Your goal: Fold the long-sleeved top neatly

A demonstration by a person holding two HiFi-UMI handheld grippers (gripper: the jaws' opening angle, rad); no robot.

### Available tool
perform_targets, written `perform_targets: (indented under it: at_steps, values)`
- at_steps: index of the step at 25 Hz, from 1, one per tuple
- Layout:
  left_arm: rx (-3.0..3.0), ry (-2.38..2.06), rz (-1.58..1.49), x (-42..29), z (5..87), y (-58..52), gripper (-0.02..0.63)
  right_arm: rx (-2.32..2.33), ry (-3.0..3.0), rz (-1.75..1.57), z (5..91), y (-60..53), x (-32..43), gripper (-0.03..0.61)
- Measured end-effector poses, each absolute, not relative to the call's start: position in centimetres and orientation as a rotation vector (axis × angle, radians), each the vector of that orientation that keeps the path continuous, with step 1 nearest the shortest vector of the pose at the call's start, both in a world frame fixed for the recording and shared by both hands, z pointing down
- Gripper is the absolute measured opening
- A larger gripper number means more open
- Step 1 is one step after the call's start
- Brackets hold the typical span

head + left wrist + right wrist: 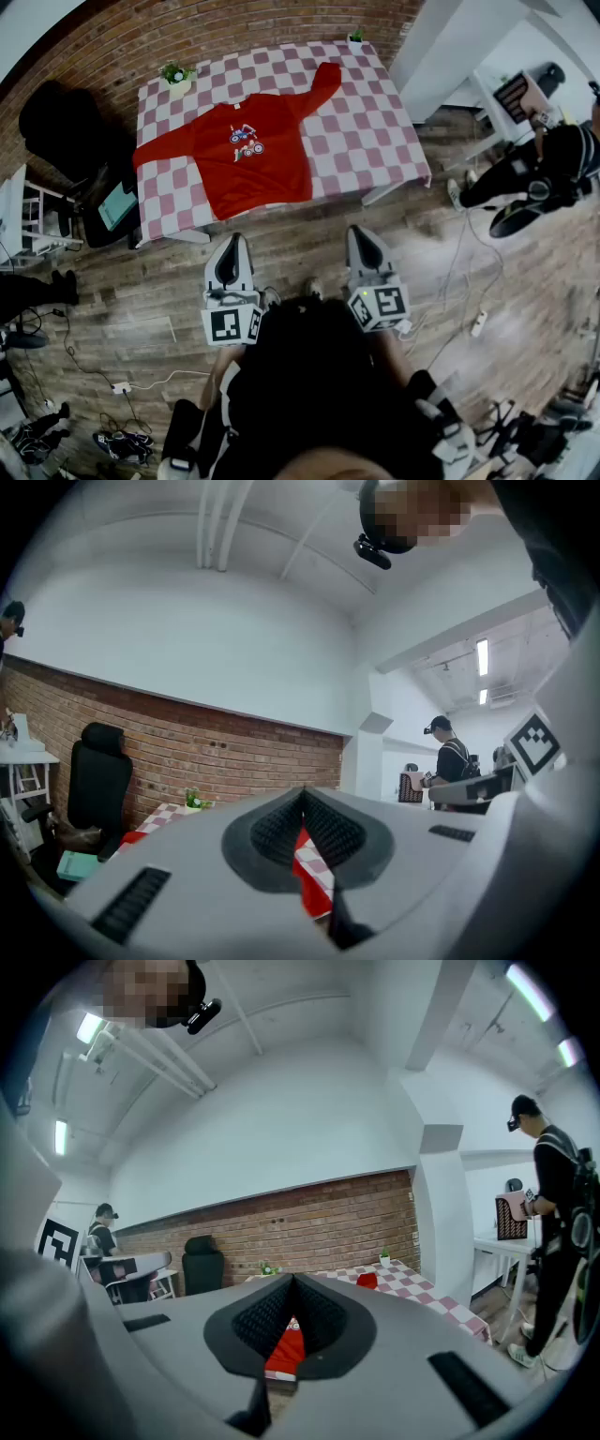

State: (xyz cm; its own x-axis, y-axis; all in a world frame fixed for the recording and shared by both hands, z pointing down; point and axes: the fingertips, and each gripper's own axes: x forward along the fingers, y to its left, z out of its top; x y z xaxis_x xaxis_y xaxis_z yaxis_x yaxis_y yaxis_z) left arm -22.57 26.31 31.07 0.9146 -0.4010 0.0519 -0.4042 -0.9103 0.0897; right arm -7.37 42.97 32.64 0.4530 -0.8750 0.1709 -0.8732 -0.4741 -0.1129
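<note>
A red long-sleeved top (246,150) with a small printed figure on the chest lies flat, sleeves spread, on a pink-and-white checked table (366,131). My left gripper (232,246) and right gripper (361,236) hover side by side over the wooden floor, short of the table's near edge. Both are shut with nothing between the jaws. In the left gripper view a strip of the red top (307,855) shows past the closed jaws. In the right gripper view the top (284,1349) shows the same way, with the table (412,1283) beyond.
Two small potted plants (175,75) (355,37) stand at the table's far corners. A black office chair (66,127) is left of the table, a white desk (497,103) and a seated person (534,178) to the right. Cables and a power strip (120,386) lie on the floor.
</note>
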Motion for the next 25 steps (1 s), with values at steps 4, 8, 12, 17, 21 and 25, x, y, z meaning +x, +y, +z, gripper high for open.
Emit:
perform_targets:
  at_steps: [4,8,12,17,21,25]
  values:
    - [2.976,-0.627,0.055,-22.4,31.3,26.3,0.008,-2.664,1.606,-0.336,32.9,43.0,-7.5,0.008]
    - [2.973,-0.622,0.05,-22.6,31.1,26.3,0.008,-2.666,1.603,-0.325,32.4,43.0,-7.7,0.008]
    - [2.973,-0.61,0.036,-22.8,30.7,26.4,0.008,-2.652,1.591,-0.221,30.6,43.1,-8.1,0.008]
    - [2.968,-0.604,0.042,-23.7,31.2,26.0,0.008,-2.666,1.553,-0.253,31.7,42.6,-8.4,0.155]
    - [2.967,-0.59,0.051,-24.6,31.4,25.8,0.008,-2.676,1.546,-0.31,33.0,42.3,-9.3,0.17]
    - [2.964,-0.574,0.056,-25.8,31.8,25.0,0.008,-2.682,1.53,-0.331,33.6,41.6,-10.6,0.17]
